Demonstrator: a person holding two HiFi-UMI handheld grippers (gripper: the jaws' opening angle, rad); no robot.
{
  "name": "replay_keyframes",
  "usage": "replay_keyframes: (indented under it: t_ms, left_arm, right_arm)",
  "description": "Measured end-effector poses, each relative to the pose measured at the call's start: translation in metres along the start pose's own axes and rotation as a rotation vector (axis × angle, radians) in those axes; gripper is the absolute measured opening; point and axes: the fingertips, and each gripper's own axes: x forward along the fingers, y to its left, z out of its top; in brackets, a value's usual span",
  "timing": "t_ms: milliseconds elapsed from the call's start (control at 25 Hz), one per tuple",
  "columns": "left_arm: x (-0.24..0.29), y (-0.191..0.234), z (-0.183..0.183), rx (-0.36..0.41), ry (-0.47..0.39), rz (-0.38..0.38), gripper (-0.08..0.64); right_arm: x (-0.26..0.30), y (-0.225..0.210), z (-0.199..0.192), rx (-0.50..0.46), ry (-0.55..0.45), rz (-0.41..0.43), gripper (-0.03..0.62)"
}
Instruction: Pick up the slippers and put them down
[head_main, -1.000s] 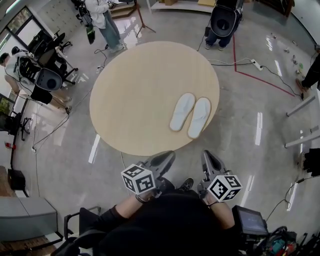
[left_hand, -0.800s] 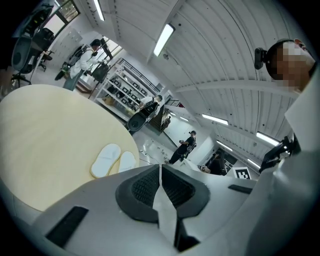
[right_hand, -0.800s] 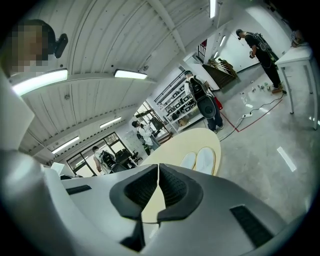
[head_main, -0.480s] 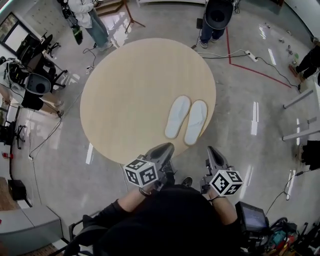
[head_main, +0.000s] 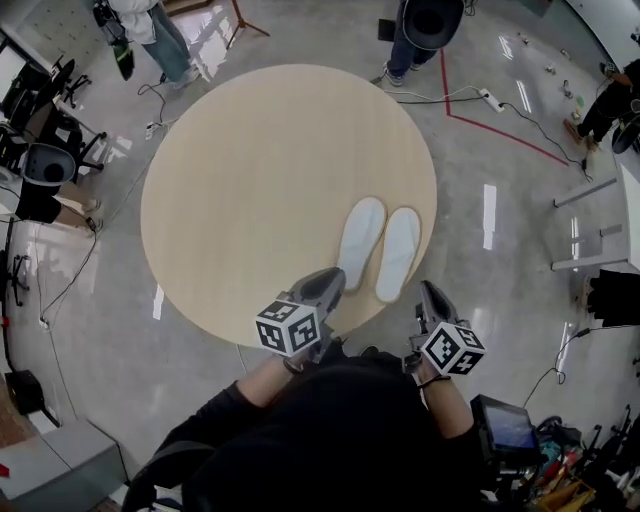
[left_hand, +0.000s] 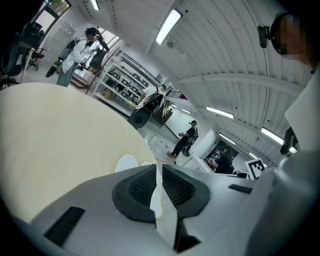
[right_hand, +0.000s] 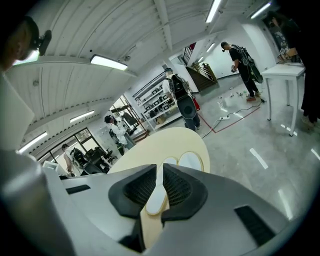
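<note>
On the bench (head_main: 250, 180), near its close edge: slippers (head_main: 378, 250), side by side. Just beside the left heel: left gripper (head_main: 332, 280), fingers closed together, empty. At the bench edge, near the right heel: right gripper (head_main: 430, 292), fingers likewise closed, empty.

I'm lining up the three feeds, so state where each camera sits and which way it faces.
Head view: on the person's head, facing steeply down at the round table and slippers; shows the person's arms, left gripper and right gripper.
Left gripper view: on the left gripper, looking along its shut, empty jaws across the table.
Right gripper view: on the right gripper, looking along its empty jaws, just starting to open, at the slippers.
Shared: all three show table and slippers.
</note>
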Motion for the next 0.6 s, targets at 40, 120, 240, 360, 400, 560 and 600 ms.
replay_keyframes:
  t_ms: [40,120,240,360,400,560,600]
  left_arm:
    - [0.002,0.005,0.001,-0.002,0.008,-0.008,0.026]
    - [0.007,0.012,0.002,-0.001,0.028,-0.012,0.026]
    - [0.015,0.030,0.000,-0.025,0.057,0.013,0.032]
    - [0.028,0.043,-0.004,-0.073,0.076,0.033,0.101]
    - [0.035,0.043,-0.003,-0.083,0.081,0.033,0.111]
    - [0.065,0.046,-0.002,-0.074,0.107,0.054,0.124]
    - [0.069,0.048,-0.002,-0.066,0.113,0.066,0.126]
  right_arm:
    - [0.006,0.002,0.001,-0.007,-0.006,-0.010,0.032]
    - [0.014,0.004,0.004,-0.021,-0.011,-0.029,0.066]
    - [0.028,0.002,0.001,-0.029,0.011,-0.049,0.115]
    - [0.043,-0.010,-0.003,-0.030,0.043,-0.054,0.115]
    - [0.048,-0.017,-0.001,-0.029,0.051,-0.055,0.115]
    - [0.076,-0.041,0.005,-0.001,0.079,-0.034,0.120]
    - [0.083,-0.042,0.003,0.004,0.090,-0.024,0.126]
